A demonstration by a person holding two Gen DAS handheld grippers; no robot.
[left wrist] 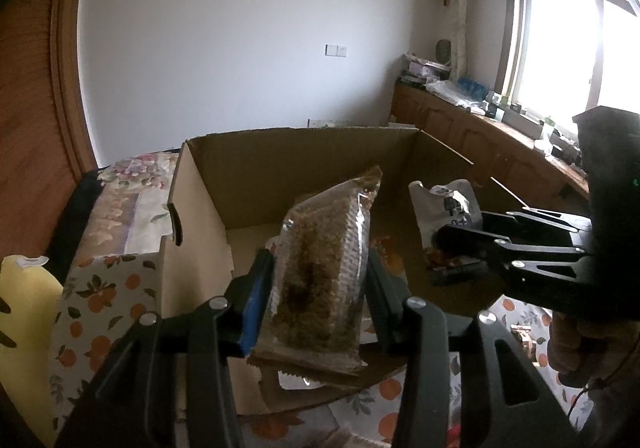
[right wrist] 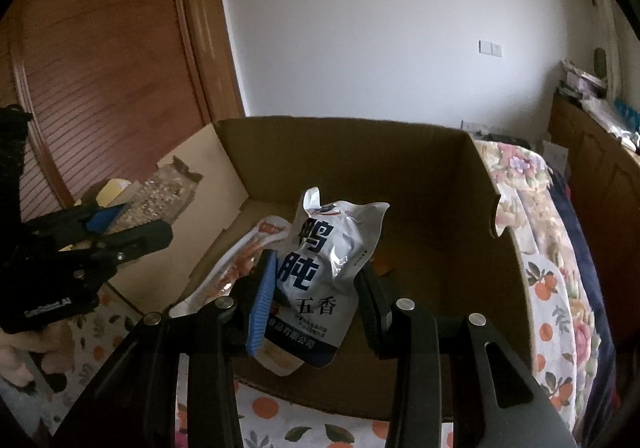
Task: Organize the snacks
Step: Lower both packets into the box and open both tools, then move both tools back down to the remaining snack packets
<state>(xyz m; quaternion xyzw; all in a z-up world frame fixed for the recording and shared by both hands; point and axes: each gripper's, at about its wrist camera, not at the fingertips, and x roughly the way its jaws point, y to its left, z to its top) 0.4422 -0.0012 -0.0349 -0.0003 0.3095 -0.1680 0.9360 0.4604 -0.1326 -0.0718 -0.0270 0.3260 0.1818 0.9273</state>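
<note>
With a brown snack bar (left wrist: 320, 272) between the left tongs (left wrist: 320, 288) and a white pouch (right wrist: 320, 268) clamped in the right tongs (right wrist: 316, 300), both are best lowered deep inside the cardboard box (left wrist: 248, 167) before release, beside the packets already there.

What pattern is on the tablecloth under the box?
Oranges with green leaves on white tablecloth; clearest in the right wrist view.

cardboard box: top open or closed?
Open. The brown cardboard box has no lid or folded flaps over it; both wrist views look straight onto its inner walls, and an orange-and-white snack packet lies on its floor.
</note>
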